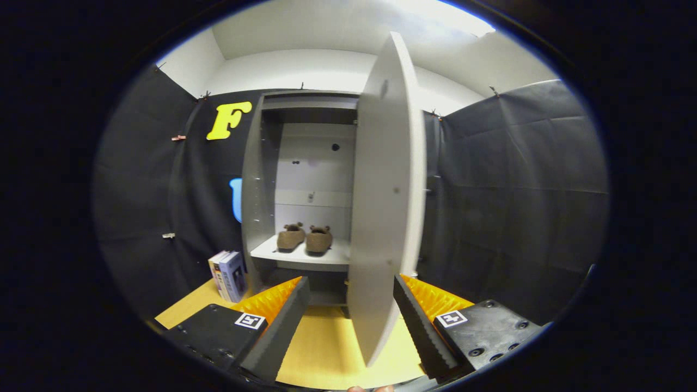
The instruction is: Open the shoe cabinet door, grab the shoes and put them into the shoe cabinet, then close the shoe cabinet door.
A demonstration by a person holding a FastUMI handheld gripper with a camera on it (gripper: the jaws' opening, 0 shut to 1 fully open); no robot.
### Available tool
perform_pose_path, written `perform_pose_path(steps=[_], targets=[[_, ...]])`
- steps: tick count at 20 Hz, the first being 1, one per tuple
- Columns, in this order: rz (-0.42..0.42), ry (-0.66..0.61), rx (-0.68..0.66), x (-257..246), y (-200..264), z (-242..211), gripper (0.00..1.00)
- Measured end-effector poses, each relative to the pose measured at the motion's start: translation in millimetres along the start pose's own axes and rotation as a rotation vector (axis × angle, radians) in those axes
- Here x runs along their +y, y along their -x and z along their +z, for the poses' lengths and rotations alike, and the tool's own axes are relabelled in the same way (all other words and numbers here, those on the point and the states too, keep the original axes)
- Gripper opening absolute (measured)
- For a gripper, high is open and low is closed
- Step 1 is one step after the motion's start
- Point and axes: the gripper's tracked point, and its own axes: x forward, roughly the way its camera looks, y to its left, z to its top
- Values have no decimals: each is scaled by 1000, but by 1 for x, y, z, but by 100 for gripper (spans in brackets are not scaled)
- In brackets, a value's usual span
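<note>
We see a yellow floor and black cloth walls. Gripper wide open, cabinet door edge between its fingers, untouched. Shoes on the cabinet shelf, frame center.

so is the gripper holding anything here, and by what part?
Nothing is held. The gripper is open, with the lower edge of the open cabinet door between its fingers, neither pressing on it. The shoes sit on the cabinet shelf.
</note>
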Motion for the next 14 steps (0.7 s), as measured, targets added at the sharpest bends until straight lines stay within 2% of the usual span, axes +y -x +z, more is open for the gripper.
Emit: perform_pose_path(steps=[3, 6, 8, 14], targets=[[-96, -31, 20, -55, 13, -10, 98], [-145, -43, 39, -100, 11, -16, 98], [-148, -48, 55, -124, -3, -18, 98], [-101, -49, 42, -153, -83, -8, 98]])
